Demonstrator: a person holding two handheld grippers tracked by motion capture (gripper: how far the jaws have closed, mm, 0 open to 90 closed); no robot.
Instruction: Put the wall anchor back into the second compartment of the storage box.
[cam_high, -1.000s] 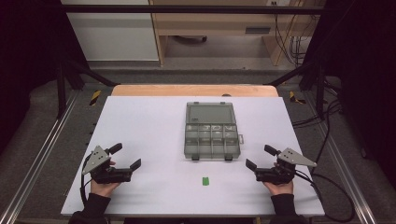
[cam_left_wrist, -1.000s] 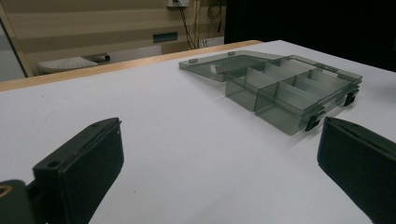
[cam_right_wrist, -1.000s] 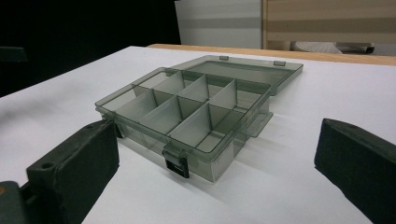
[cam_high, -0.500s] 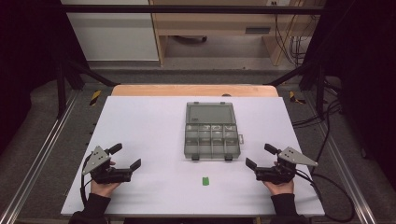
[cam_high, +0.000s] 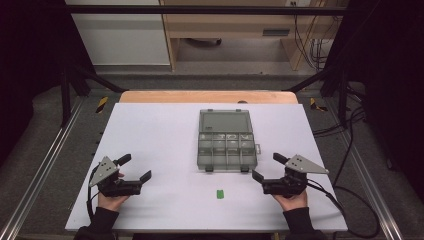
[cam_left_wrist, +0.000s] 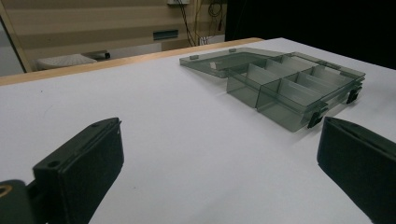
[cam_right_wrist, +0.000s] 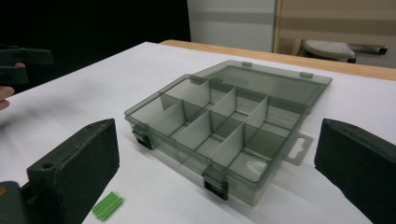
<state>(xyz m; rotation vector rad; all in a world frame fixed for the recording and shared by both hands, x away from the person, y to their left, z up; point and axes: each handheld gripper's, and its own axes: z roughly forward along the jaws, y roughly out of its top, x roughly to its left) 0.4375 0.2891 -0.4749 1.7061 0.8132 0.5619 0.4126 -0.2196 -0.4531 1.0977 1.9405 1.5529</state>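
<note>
Left hand-held gripper (cam_high: 135, 168) at near left of white bench (cam_high: 160, 130), jaws wide, nothing held; right hand-held gripper (cam_high: 266, 167) at near right, jaws wide, likewise unladen. Small green piece (cam_high: 219, 193) between them, flat on bench. Beyond it, mid-bench, smoky compartment box (cam_high: 226, 147), lid laid open toward far edge

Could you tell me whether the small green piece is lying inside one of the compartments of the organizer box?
No, the small green piece lies on the white table, in front of the open organizer box, apart from it.
</note>
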